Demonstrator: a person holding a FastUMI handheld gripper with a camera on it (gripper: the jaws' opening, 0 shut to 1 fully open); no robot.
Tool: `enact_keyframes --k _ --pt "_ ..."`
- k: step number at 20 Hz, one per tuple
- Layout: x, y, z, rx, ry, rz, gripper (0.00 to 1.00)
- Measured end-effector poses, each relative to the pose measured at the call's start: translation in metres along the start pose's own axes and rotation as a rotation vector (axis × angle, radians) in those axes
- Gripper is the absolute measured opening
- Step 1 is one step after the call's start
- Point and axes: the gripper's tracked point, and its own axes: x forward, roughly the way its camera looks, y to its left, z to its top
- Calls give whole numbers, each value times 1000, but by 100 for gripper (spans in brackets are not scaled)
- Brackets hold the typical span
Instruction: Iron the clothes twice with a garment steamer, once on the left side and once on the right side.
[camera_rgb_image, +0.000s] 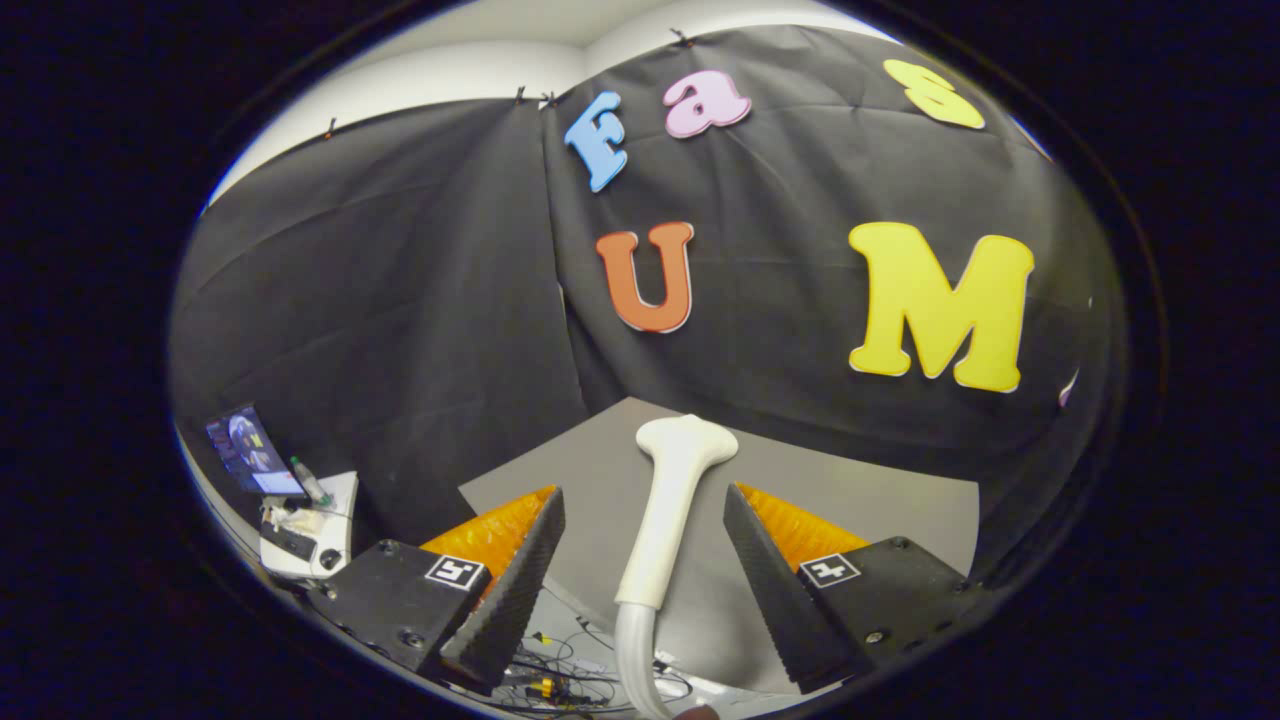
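the garment steamer stands between the two fingers of the hand-held gripper, its white handle rising from low between them to a flared head above the fingertips. below the handle a pale ribbed hose curves down and is cut off, so its far end cannot be made out. the face of the steamer head is turned away, so its plate is hidden. no clothes can be made out.

no readable brand shows on the steamer. each finger block carries a small square black-and-white marker; it is a pattern, not writing.

the fingers are spread wide, with a clear gap on either side of the handle; neither finger touches it.

behind the steamer lies a grey tabletop, its far corner against the black cloth wall. below the fingers a tangle of cables is partly hidden. off beyond the left finger sits a small white stand with a lit screen and a bottle, too small to tell more.
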Motion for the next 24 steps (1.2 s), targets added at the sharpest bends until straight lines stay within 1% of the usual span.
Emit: enact_keyframes --k 3,6,11,16,17,18,19,20,21,22,23,24 --pt "30 -9 -6 17 111 8 100" --pt "47 -13 -19 33 229 14 100" --pt "70 -18 -34 8 346 -2 99" --pt "85 -20 -49 61 465 -15 96" --pt "86 -22 -53 73 489 -27 94" --pt "88 -22 -56 88 513 -35 85" --pt "88 -20 -58 98 533 -42 83" --pt "91 -17 -62 98 556 -48 76" --pt "91 -18 -64 99 571 -61 73" --pt "93 -20 -60 86 563 -85 68" --pt "96 -22 -62 83 569 -103 66" --pt "96 -20 -63 87 578 -112 60"
